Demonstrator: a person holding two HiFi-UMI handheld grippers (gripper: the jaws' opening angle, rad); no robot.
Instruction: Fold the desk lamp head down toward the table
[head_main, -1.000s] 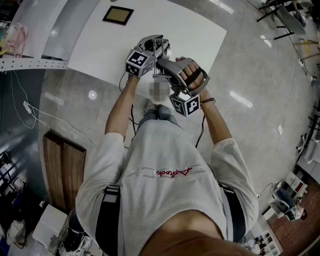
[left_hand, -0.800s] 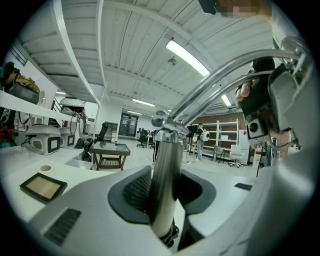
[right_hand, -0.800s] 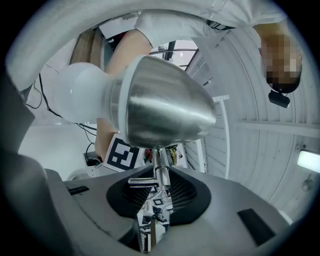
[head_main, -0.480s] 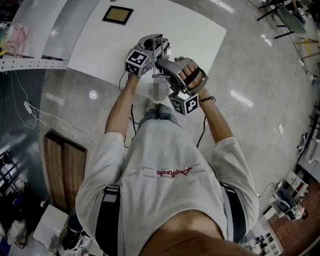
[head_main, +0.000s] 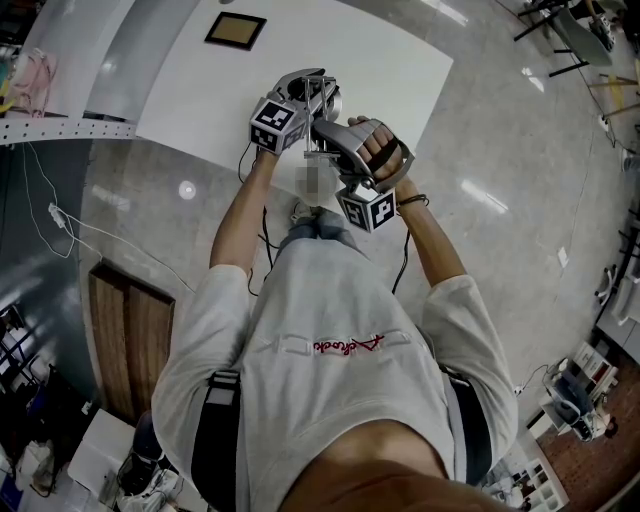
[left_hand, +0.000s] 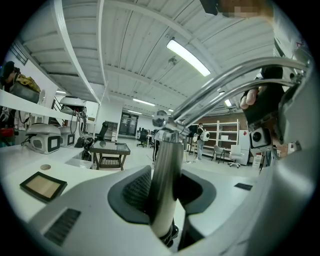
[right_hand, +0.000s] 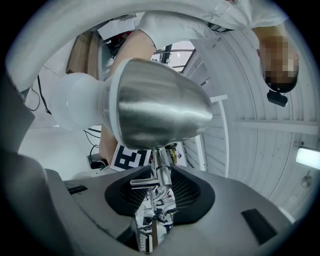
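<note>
At the table's (head_main: 390, 60) near edge, the left gripper's (left_hand: 162, 210) jaws clamp the lamp's upright post (left_hand: 167, 170). The right gripper's (right_hand: 157, 200) jaws, just opening wider, stand apart around the lamp head's (right_hand: 160, 105) thin neck (right_hand: 161, 165). White tabletop stretches far and right.

White T-shirt (head_main: 330, 330) (red script), black straps (head_main: 215, 430)
</note>
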